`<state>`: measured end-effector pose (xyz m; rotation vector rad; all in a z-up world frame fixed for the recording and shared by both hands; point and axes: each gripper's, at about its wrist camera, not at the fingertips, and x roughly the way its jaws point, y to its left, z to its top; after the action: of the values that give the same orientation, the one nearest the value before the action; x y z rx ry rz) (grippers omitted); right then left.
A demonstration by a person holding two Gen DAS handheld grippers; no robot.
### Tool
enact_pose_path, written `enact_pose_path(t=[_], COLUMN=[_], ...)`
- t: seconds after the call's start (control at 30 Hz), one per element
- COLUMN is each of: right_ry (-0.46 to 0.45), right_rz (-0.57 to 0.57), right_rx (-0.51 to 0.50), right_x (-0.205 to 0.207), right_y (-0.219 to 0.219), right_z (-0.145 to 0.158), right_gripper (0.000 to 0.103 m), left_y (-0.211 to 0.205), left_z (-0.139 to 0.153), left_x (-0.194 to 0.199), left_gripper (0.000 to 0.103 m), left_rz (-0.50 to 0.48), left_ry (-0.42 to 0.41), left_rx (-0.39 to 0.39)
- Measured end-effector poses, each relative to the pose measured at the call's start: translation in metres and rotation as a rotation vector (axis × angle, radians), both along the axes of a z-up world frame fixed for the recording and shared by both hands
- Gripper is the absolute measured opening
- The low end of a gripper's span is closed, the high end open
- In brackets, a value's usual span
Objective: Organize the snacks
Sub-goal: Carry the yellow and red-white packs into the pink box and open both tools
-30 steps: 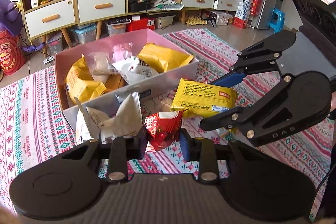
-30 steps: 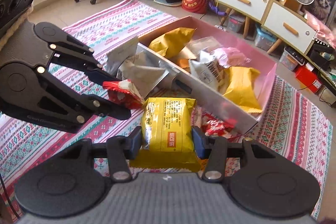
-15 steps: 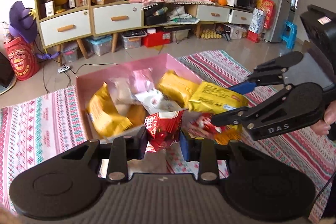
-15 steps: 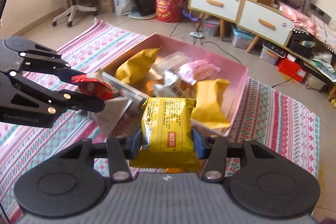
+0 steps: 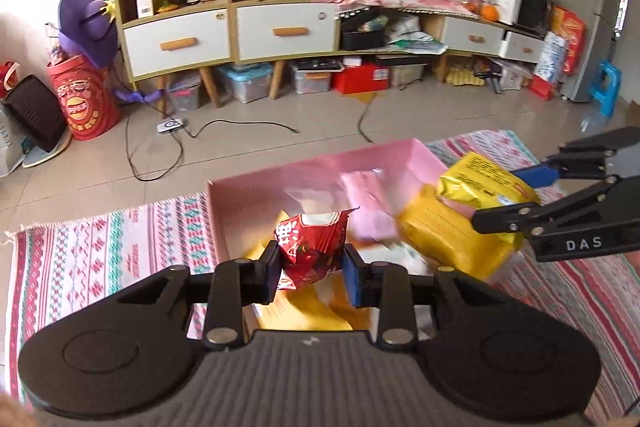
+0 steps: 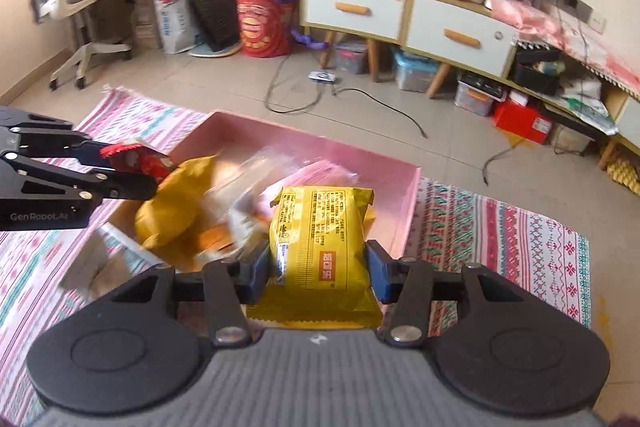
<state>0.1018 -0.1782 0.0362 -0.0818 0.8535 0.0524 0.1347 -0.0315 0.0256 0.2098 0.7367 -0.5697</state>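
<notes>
While both tongs hang over the pink box (image 5: 320, 163), each is clamped on a snack pkt.
L to R: left gripper (image 5: 311, 269) pinches the red packet (image 5: 310, 251) across its middle, above the box's near-left part; right gripper (image 6: 316, 267) squeezes the yellow packet (image 6: 320, 239) at its lower half, above the box's right side. Both pkts look light, soft, crinkly and prob. slippery film w/ crushable contents, so mid-body grip seems best. Beneath the tongs the box holds more yellow bags (image 6: 172, 211), pink and clear wrappers, blurred.
</notes>
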Motion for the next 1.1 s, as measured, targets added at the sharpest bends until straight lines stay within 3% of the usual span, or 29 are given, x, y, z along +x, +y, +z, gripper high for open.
enact_pose_path(t=[0.43,0.8,0.97,1.1], right_ry=[0.049,0.091,0.085,0.08], right_rz=[-0.093,-0.115,-0.12,-0.116], right_rx=[-0.012,-0.018,-0.021,-0.024], right_x=[0.046,0.059,0.06,0.058], right_y=[-0.013,-0.015,-0.015,-0.015], right_z=[-0.013,-0.025,-0.023,-0.02], right_gripper=[0.046,0.046,0.052,0.061], left_y=[-0.025,-0.037,-0.032,-0.03], left_z=[-0.011,-0.028,-0.029,-0.026], left_x=[0.063,0.079,0.082,0.081], left_gripper=[0.038,0.038,0.041,0.063], left_rz=[0.09,0.131,0.149,0.169], left_ry=[0.061,0.101,0.125,0.119], left_rx=[0.022,0.133,0.113,0.095])
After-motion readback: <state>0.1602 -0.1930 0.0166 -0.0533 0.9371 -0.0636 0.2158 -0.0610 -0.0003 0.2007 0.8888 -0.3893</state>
